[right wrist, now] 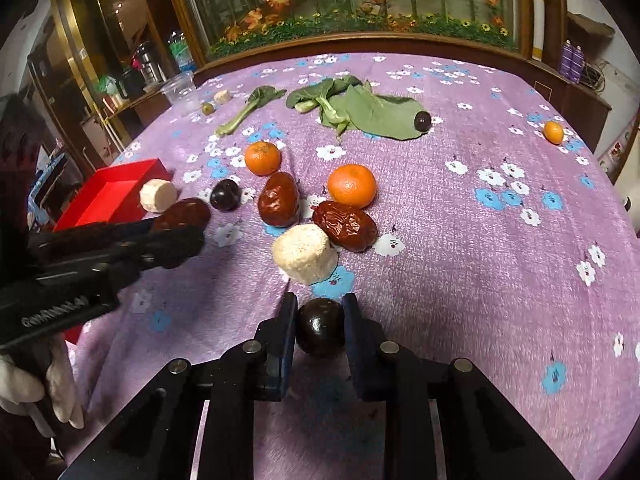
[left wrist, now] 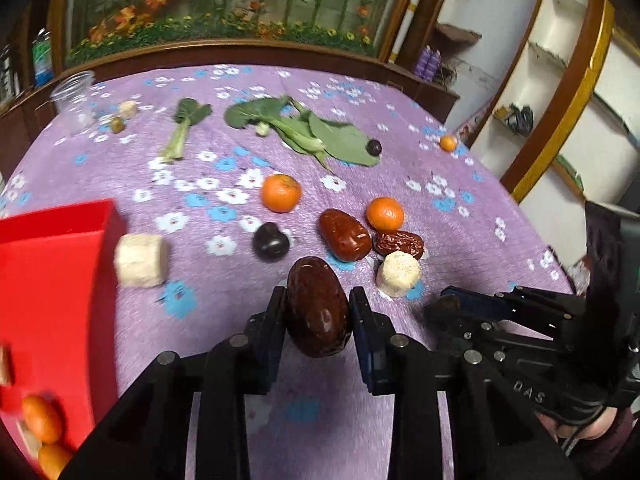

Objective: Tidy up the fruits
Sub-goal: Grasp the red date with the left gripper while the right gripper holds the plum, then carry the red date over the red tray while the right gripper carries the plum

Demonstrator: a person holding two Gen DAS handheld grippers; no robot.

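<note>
A red tray [left wrist: 56, 264] sat at the table's left edge, a white chunk [left wrist: 140, 260] just beside it; leafy greens [left wrist: 320, 136] lay behind the clustered dates [left wrist: 345, 234] and oranges [left wrist: 281, 193].

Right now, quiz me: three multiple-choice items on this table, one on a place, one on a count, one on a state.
1. Where is the red box? A. table's left edge B. far right C. centre
2. Oranges loose on the cloth? A. one B. three C. five
3. Left tool is: A. open, empty B. shut on a red date C. shut on an orange

Answers: A, the box sits at the left edge beside a white chunk; B, three oranges lie on the purple cloth; B, its pads press the red date.
</note>
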